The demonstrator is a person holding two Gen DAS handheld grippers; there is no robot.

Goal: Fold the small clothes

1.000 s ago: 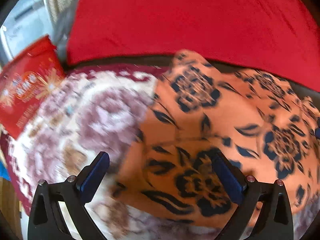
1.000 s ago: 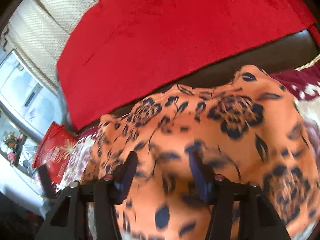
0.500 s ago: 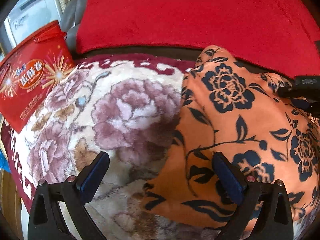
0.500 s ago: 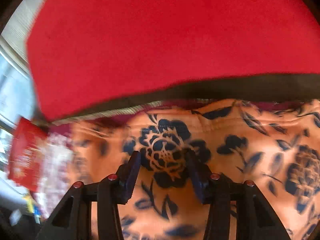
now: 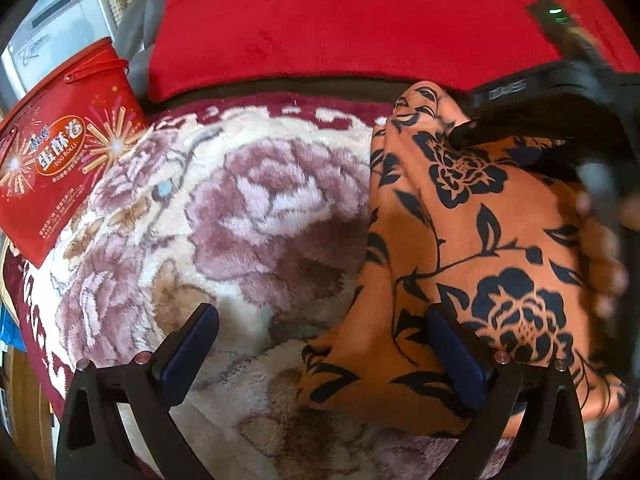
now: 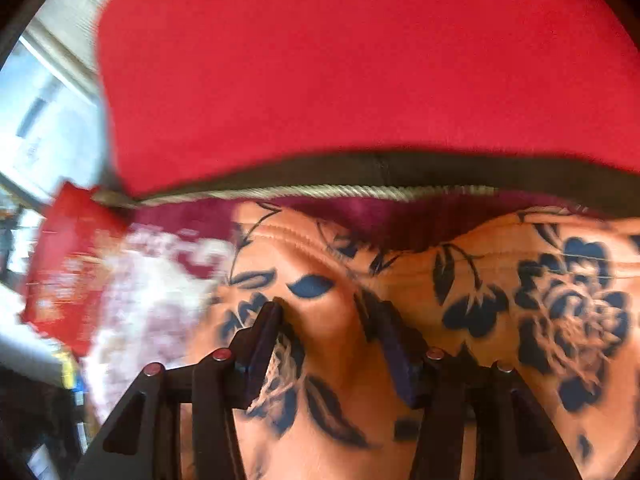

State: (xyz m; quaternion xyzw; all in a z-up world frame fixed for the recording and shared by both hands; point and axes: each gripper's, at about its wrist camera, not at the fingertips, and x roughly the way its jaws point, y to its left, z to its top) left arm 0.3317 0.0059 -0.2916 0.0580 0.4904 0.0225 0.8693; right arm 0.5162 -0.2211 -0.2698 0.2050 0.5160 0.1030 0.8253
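Across the top of both views runs a red cover (image 5: 360, 20), with a dark band below it. Under that, filling the left and middle of the left wrist view, lies a plush blanket (image 5: 248, 208) with mauve roses and a maroon border. On it, at the right of that frame, sits the garment (image 5: 472, 248): orange cloth printed with dark blue flowers and leaves, bunched and doubled over, its left edge running down the frame from upper middle to lower middle. In the right wrist view a stitched hem shows near its top edge, and the cloth humps up in soft ridges instead of lying flat. A red box (image 5: 60, 160) of egg rolls stands at the far left.

The step in hand looks like an early fold, one side being carried over. The right tool (image 6: 324, 344) has a ridge of the garment between its fingers and its jaws are closing a little; the pads seem to press the fabric, though blur makes that uncertain. The left tool (image 5: 320, 352) is spread wide and holds nothing, one finger (image 5: 188, 348) over the blanket, the other over the cloth's lower left edge.

Next, I judge, the carried edge needs laying down square on the rest, while the left tool pins or smooths the near edge so the thin fabric does not slide or wrinkle.
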